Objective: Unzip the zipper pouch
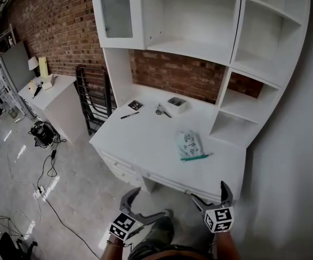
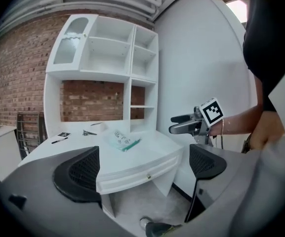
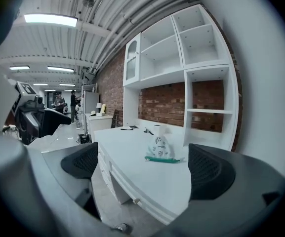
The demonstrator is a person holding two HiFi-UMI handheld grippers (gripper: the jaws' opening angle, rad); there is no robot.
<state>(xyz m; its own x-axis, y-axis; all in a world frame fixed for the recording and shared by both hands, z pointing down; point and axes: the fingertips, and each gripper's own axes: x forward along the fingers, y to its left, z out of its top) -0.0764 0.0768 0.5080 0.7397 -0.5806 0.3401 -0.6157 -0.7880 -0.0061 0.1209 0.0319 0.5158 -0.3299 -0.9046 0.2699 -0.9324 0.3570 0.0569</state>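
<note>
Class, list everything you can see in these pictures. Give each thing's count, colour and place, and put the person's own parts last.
zipper pouch: one, clear with print and a green zipper, lying on the desk's right part
desk with hutch: one, white, centre of the head view
pen: one, black, desk's back left
marker card: one, black and white, just behind the pen
small box: one, white, back middle of the desk
side cabinet: one, white, left of the desk
cable bundle: one, black, on the floor by the side cabinet
left claw: one, dark grey, open and empty, short of the desk
right claw: one, dark grey, open and empty, short of the desk
</note>
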